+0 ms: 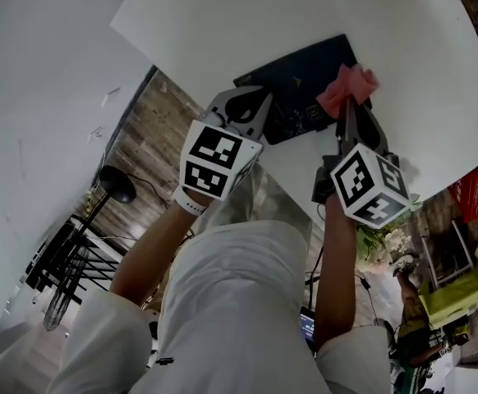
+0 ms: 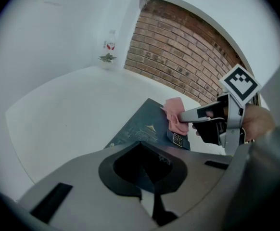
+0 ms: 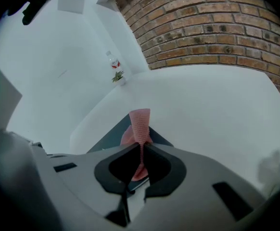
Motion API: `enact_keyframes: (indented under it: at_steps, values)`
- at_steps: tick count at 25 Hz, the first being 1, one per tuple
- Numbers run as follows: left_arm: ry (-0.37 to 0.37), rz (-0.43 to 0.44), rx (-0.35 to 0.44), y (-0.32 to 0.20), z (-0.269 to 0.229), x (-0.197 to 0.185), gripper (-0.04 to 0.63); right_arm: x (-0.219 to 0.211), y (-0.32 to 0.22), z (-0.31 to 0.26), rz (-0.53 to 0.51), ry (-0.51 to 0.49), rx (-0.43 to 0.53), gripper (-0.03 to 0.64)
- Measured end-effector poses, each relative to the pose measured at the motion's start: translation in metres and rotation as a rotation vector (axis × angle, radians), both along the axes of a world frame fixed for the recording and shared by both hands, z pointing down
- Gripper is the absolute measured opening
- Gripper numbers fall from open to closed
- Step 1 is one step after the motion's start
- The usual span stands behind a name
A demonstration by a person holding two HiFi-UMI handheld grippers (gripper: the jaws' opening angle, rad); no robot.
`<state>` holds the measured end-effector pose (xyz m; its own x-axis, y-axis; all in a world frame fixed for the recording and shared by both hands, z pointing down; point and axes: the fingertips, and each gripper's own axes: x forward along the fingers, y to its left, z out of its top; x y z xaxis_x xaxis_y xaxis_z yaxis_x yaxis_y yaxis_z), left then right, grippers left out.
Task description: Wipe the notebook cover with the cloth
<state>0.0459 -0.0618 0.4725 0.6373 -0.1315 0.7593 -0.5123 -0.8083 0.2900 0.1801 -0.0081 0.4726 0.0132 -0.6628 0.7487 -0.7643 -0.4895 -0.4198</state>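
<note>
The left gripper [image 1: 245,107] has its two fingers pressed together, tip against tip, with nothing caught between them; its own view shows the closed tips [image 2: 141,144] over the near edge of the notebook [image 2: 139,127]. Whether they bear down on the cover cannot be told. The notebook is a dark, flat book with faint gold print that lies on the white table [image 2: 65,110], reaching away from the left fingers and off to their right. Far beyond those fingers, at the table's back corner, a small clear bottle [image 2: 110,42] stands against the white wall, and a brick wall [image 2: 188,57] runs off to its right. To the right of the left fingers, at the far right corner of the notebook [image 1: 301,79], the right gripper [image 1: 347,112] pinches the pink cloth [image 1: 347,87]. In the right gripper's own view the fingers are closed on a thin fold of the cloth [image 3: 140,125], which stands up past the tips and also hangs bunched below them, against the dark cover [image 3: 107,135]. From the left gripper's side the same cloth [image 2: 175,113] lies crumpled on the notebook's far corner just beyond the right gripper's [image 2: 184,116] fingertips, beside a small square label on the cover. The bare table [image 3: 217,110] spreads out beyond and to the right of the right fingers, up to the brick wall.
</note>
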Motion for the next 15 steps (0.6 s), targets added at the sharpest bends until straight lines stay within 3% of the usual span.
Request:
enact_keyframes:
  at_steps: [15]
  values:
    - [0.005,-0.054,0.001,-0.002,-0.002,0.0,0.018,0.016,0.05,0.002,0.062,0.047,-0.047,0.03]
